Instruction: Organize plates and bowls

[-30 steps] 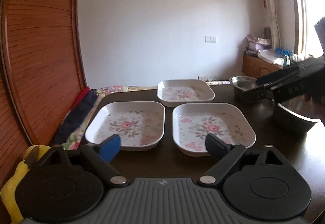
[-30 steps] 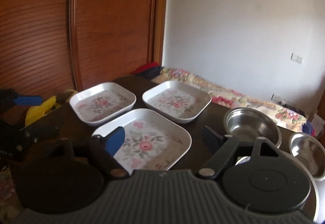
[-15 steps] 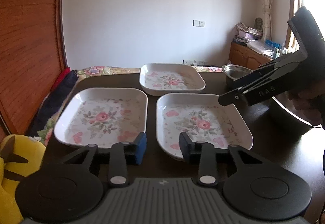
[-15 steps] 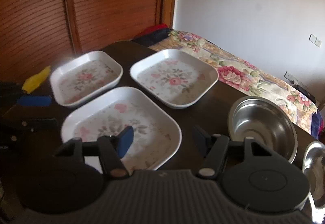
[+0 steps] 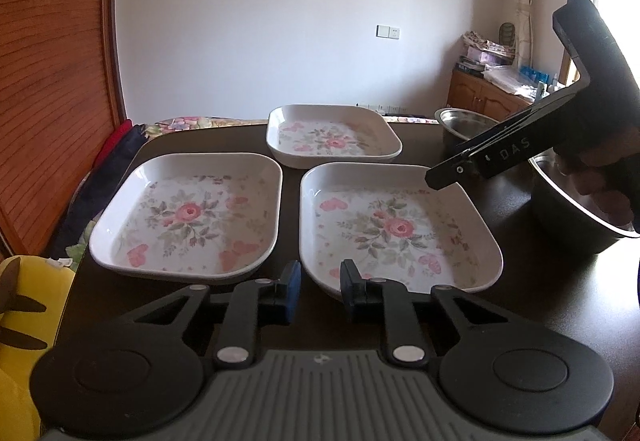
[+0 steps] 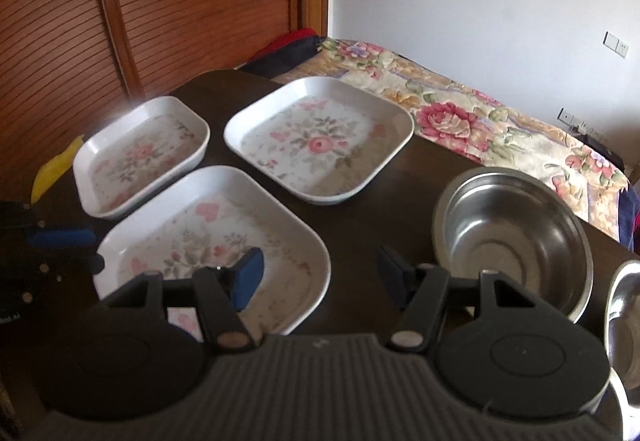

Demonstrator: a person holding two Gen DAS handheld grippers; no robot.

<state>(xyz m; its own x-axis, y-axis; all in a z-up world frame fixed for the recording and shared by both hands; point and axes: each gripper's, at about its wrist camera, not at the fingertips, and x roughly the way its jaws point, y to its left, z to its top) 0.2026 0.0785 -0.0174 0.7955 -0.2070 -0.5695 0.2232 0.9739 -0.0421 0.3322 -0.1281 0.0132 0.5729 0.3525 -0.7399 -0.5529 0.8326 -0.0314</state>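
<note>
Far left there's a yellow toy hanging off the edge of the dark surface, with a wooden slatted door behind it. Next over is the left plate, white with a pink rose print, sitting flat. Just beside it, not touching, is the near plate, same pattern. The far plate sits behind the gap between those two, close to both.

The left hand-held gripper is low at the front, right by the near plate's front-left corner. Its jaws are closing, only a narrow gap left between the blue pads. That corner rim sits right at the gap, but I can't tell if the pads touch it yet.

From the other camera, the right hand-held gripper hovers over the near plate's right edge and the bare surface next to it. Its jaws stand apart, about halfway, with nothing pinched.

Right of the plates is a steel bowl, upright and empty. A second steel bowl sits just beside it at the frame edge. Behind the surface is a bed with a floral cover.

In the left view a hand is wrapped around the right tool's handle.
</note>
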